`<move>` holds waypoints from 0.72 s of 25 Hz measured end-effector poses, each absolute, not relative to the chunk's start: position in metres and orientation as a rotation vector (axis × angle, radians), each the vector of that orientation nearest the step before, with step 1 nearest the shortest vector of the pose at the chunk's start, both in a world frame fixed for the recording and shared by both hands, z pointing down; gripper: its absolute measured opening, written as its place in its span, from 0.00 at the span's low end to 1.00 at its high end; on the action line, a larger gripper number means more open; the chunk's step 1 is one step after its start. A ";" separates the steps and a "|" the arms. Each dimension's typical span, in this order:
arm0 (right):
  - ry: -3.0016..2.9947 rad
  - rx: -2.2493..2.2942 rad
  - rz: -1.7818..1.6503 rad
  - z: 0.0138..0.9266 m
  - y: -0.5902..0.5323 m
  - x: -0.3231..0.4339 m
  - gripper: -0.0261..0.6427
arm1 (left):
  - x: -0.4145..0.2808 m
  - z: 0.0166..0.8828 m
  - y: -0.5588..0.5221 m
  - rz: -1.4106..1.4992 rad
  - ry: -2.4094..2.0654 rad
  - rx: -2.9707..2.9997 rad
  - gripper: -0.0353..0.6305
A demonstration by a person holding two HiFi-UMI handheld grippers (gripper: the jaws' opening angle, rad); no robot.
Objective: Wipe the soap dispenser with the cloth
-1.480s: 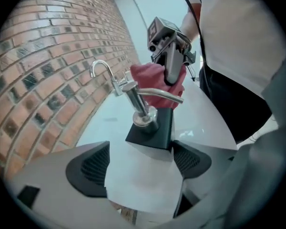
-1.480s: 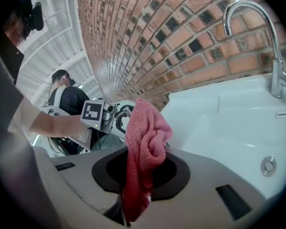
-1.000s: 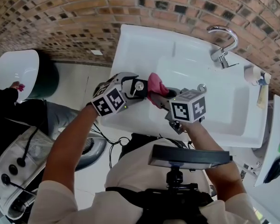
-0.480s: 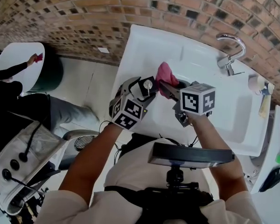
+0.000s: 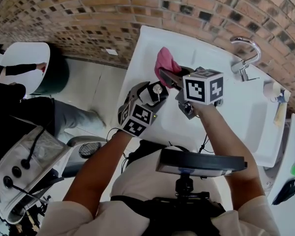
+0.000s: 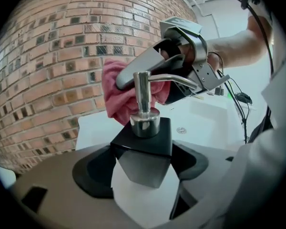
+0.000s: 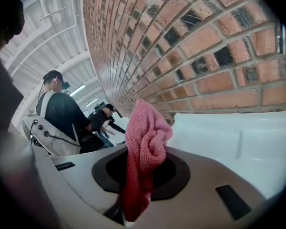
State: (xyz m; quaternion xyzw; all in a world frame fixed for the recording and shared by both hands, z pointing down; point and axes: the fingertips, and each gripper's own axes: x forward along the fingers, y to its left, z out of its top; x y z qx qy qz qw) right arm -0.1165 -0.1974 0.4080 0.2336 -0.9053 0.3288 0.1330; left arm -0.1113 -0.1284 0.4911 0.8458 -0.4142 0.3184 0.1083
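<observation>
We are logging positions against the sink (image 5: 236, 117). The left gripper (image 5: 146, 96) is clamping the black-bodied soap dispenser (image 6: 142, 142) between its jaws, chrome pump upright, over the sink's left deck and just inside its left edge. The right gripper (image 5: 169, 77) is pinching the pink cloth (image 5: 164, 60) with its jaws closed on the fabric, over the sink's left part toward its back edge. The cloth is hanging just beyond the pump; we cannot tell contact. The brick wall (image 5: 64, 23) is crowding the sink's back edge. Open white sink surface is running from the grippers to the faucet (image 5: 246, 53) at the sink's right rear.
</observation>
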 end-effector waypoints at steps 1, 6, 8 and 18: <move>-2.612 0.648 0.947 0.413 -0.195 -0.122 0.20 | -0.112 0.491 -0.128 0.932 -1.219 2.484 0.62; -2.554 0.623 0.927 0.438 -0.177 -0.117 0.20 | -0.107 0.492 -0.128 0.928 -1.226 2.481 0.62; -2.567 0.645 0.964 0.437 -0.175 -0.113 0.20 | -0.108 0.492 -0.128 0.925 -1.231 2.480 0.62; -2.581 0.703 0.874 0.438 -0.147 -0.091 0.19 | -0.108 0.494 -0.127 0.900 -1.253 2.460 0.62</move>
